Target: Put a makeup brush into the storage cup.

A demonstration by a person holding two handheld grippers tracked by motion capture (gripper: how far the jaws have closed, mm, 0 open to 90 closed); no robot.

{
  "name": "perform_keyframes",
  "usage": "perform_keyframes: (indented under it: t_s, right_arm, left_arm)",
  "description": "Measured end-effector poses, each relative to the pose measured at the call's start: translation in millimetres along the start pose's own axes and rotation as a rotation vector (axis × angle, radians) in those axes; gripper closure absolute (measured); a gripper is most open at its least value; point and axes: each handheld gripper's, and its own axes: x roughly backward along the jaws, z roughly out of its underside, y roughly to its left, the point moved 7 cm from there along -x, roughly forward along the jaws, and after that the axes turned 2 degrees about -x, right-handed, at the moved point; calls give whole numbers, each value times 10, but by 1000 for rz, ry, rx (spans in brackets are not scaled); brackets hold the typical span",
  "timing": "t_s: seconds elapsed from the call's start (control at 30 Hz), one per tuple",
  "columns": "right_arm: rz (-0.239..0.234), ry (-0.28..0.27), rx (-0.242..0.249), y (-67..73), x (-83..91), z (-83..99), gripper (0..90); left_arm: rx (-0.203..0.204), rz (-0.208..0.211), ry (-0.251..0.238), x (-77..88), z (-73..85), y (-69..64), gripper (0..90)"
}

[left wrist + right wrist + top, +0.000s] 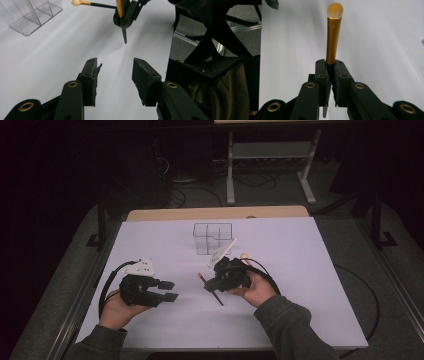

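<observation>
so the white table [150, 240] carries a clear divided organizer [212, 237] toward the back, well clear of both hands. the right gripper [331, 75] has its jaws clamped on a makeup brush [333, 42] at the base of the gold ferrule; it looks light, stiff and smooth (likely to swivel in a pinch), the bristle tip soft. a second brush [100, 4] lies near it. the left gripper [115, 82] stands parted, nothing between its jaws.

White-covered table [300, 290], clear compartmented organiser [213, 238] standing near its far edge.
</observation>
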Motion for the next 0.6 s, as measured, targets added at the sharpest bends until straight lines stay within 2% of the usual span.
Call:
perform_keyframes:
  t_s: [0.23, 0.4, 0.6]
  right_arm:
    - [4, -14, -18, -81, 41, 19, 825]
    - [8, -14, -31, -124, 59, 31, 825]
    - [10, -22, -35, -144, 80, 30, 825]
  left_arm:
    - [25, -16, -15, -46, 104, 28, 532]
    - [24, -30, -22, -71, 180, 51, 517]
    - [33, -37, -35, -82, 200, 44, 495]
